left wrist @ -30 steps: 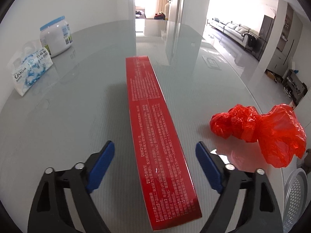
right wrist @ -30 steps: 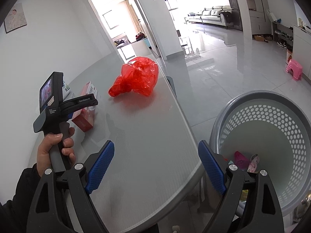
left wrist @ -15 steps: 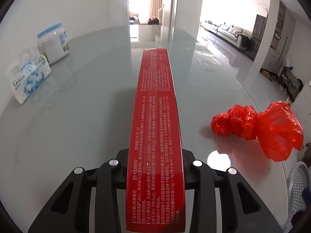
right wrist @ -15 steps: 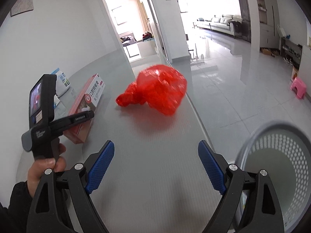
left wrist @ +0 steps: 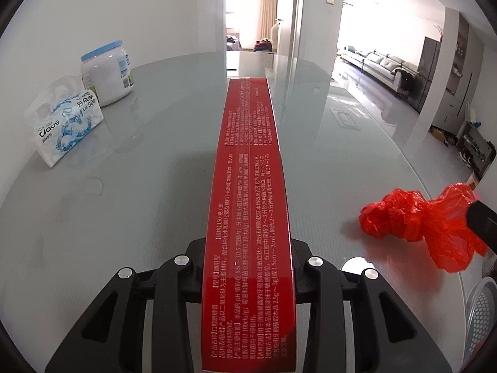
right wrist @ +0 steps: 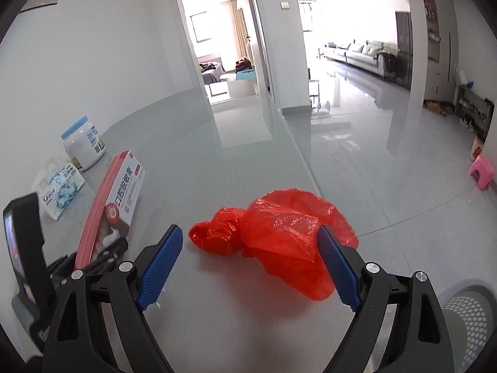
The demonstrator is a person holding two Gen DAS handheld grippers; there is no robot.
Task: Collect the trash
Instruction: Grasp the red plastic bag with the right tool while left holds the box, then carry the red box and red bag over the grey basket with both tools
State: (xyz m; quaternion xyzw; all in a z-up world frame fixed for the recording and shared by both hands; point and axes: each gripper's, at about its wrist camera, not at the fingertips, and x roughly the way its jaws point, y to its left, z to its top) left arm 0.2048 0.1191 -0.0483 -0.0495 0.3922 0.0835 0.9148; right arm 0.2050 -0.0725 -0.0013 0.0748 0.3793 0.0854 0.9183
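While the grey table [right wrist: 223,326] carries everything, the long red box [left wrist: 248,217] stands on its edge, clamped in the left gripper [left wrist: 248,267] at six o'clock. The red plastic bag [right wrist: 279,236] lies at three o'clock, between the wide-apart fingers of the right gripper [right wrist: 248,264], untouched.

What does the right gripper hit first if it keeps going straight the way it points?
Likely the crumpled red plastic bag: it lies on the table dead ahead of the open right gripper, part of it already between the fingers. Depth is uncertain.
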